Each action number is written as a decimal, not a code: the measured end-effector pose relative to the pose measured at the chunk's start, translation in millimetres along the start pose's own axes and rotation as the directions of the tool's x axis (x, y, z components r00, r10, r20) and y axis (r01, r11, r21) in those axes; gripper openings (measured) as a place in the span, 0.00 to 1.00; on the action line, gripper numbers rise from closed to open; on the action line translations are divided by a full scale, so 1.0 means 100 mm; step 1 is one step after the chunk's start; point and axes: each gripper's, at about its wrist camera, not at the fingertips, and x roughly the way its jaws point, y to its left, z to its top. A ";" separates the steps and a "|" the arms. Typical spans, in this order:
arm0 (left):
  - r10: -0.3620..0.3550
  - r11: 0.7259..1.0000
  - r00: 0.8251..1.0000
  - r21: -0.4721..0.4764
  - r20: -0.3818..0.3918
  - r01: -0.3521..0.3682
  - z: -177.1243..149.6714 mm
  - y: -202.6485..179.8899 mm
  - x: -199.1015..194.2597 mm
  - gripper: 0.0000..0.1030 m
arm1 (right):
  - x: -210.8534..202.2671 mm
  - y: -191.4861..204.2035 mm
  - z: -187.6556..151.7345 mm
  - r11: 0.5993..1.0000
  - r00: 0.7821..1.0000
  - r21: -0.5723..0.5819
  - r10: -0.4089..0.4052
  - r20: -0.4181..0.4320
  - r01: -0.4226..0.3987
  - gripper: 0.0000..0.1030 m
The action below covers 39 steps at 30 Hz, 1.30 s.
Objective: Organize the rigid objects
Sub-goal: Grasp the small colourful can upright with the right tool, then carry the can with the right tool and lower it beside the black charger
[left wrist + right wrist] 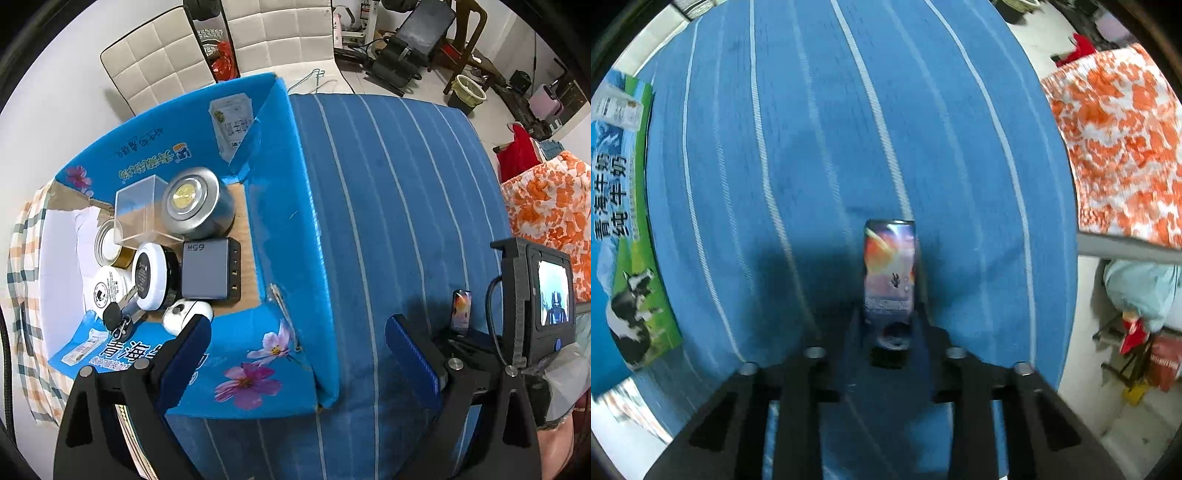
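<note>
Glossy sunset-printed slab (pixel 889 273) stands upright in right claw (pixel 889 314).

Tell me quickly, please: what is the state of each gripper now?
Left gripper: open, holding nothing, near the blue box.
Right gripper: closed on a small colourful lighter.

Left hand-held gripper (pixel 297 347) jaws spread wide, right hand-held gripper (pixel 888 314) jaws clamped close together
</note>
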 end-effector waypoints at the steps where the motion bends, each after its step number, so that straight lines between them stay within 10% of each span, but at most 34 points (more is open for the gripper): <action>1: -0.001 1.000 1.000 -0.002 -0.001 0.001 -0.01 0.01 0.00 0.94 | -0.02 0.00 0.01 1.000 1.000 0.002 -0.011 0.002 0.011 0.26; 11: 0.007 1.000 1.000 -0.001 0.022 -0.007 -0.17 0.19 -0.19 0.94 | -0.43 0.04 -0.24 0.998 0.995 -0.055 0.029 0.095 -0.024 0.26; 20: 0.007 1.000 0.997 -0.014 0.083 -0.006 -0.33 0.48 -0.68 0.94 | -1.52 0.43 -0.79 0.971 0.939 -0.225 0.152 0.308 -0.084 0.26; 31: -0.044 0.991 0.987 -0.115 0.156 0.062 -0.55 1.23 -1.36 0.94 | -2.41 1.01 -1.20 0.920 0.877 -0.344 0.316 0.362 -0.189 0.26; 39: -0.049 0.971 0.989 -0.226 0.137 0.079 -0.52 1.94 -1.19 0.94 | -2.41 1.54 -1.11 0.904 0.880 -0.384 0.328 0.344 -0.187 0.26</action>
